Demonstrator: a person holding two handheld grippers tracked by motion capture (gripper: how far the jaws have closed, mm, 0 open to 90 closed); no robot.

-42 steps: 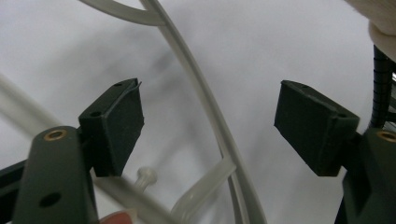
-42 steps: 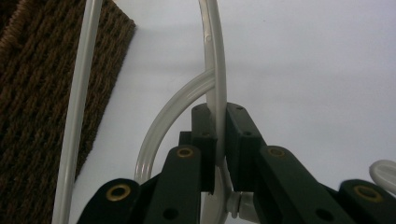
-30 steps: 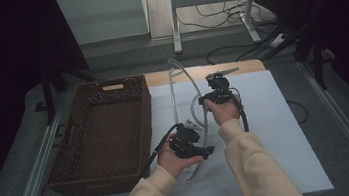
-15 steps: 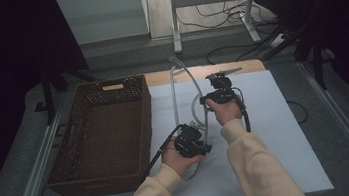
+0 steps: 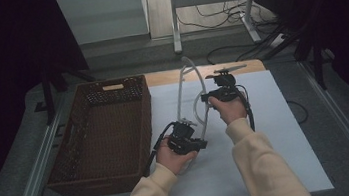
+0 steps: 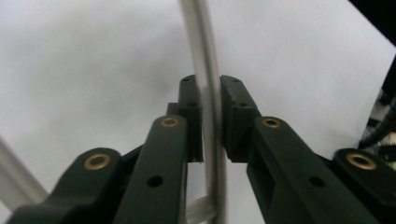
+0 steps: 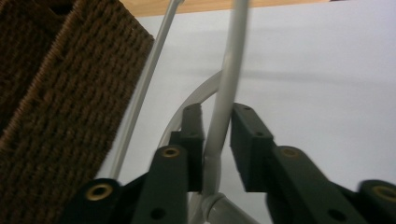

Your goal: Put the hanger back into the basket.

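A brown wicker basket [image 5: 102, 137], seemingly empty though its floor is dim, is seen at the left of the white table [image 5: 280, 155], while just right of it a pale tube [image 5: 180, 89] is clamped by the left gripper [image 5: 199, 144] nearer and by the right gripper [image 5: 206, 96] farther.

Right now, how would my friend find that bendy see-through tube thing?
Find the white table with the brown woven basket on its left side. Just right of the basket, two black grippers hold a clear plastic tube that loops up off the table. Nothing else there is thin, pale and curved.
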